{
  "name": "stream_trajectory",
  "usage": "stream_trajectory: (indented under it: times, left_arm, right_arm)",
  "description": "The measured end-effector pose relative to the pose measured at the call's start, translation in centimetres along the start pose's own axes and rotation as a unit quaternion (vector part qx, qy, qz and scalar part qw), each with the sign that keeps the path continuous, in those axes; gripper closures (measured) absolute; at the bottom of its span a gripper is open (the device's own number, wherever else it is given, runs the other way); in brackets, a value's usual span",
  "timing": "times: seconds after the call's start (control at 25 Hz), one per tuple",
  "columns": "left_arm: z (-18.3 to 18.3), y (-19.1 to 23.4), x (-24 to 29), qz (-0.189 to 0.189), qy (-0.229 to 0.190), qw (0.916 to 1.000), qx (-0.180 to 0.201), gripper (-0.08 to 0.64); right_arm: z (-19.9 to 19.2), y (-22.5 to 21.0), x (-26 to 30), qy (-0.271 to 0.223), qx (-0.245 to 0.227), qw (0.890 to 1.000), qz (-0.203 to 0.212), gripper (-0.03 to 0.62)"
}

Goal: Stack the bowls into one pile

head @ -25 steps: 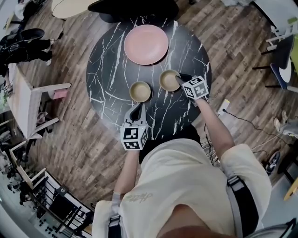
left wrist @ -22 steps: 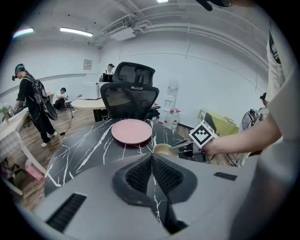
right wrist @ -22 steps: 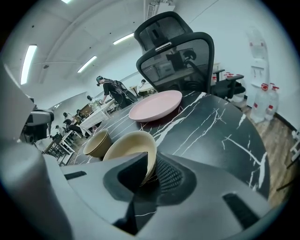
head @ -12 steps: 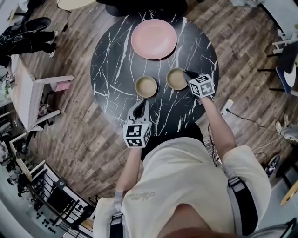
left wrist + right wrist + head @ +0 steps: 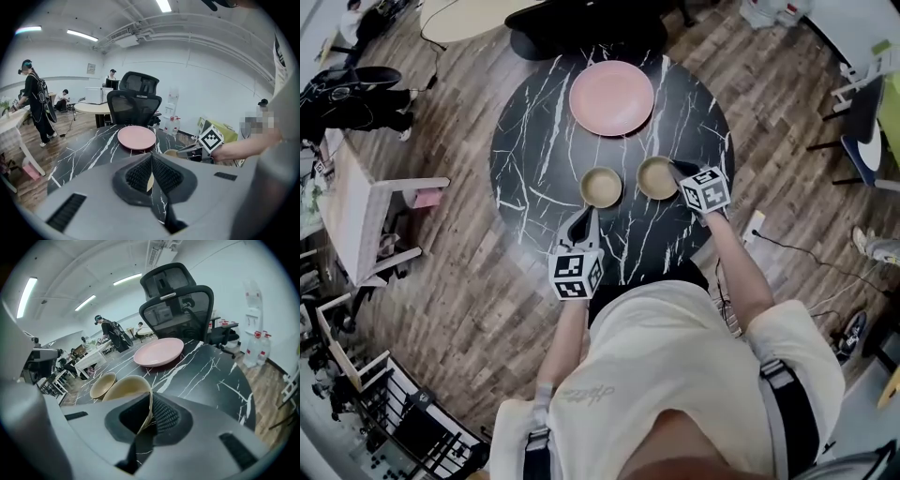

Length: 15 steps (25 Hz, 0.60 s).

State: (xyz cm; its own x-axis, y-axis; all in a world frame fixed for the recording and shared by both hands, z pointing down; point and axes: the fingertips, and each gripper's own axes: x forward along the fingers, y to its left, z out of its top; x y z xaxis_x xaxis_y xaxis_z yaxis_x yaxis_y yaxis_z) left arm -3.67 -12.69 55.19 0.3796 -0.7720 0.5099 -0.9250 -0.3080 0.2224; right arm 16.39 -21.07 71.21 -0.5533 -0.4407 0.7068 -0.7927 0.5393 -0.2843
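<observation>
Two tan bowls stand side by side on the round black marble table. The left bowl sits free. The right bowl has its near right rim between the jaws of my right gripper, which have just been closing and now pinch it. In the right gripper view this bowl is tilted, its rim clamped in my right gripper, and the left bowl lies just beyond. My left gripper hovers shut and holding nothing, just short of the left bowl; its pads meet.
A pink plate lies at the table's far side. A black office chair stands behind the table. Wooden floor surrounds it, with a white table at the left and people further off.
The right gripper's jaws have closed on the right bowl's rim and the hand has risen slightly with it. The left gripper has crept a little toward the left bowl.
</observation>
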Motion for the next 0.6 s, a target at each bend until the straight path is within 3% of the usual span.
stream_trajectory:
  times: [0.24,0.6]
  left_arm:
    - [-0.4,2.1,-1.6,0.008,-0.016,0.9998,-0.007,0.540]
    - [-2.2,3.9,-4.0,0.011,-0.022,0.9993,-0.029,0.540]
  right_arm:
    - [1.5,2.4,-0.7,-0.008,-0.023,1.000,-0.003,0.569]
    - [5.3,9.1,0.4,-0.023,-0.059,0.997,0.032,0.569]
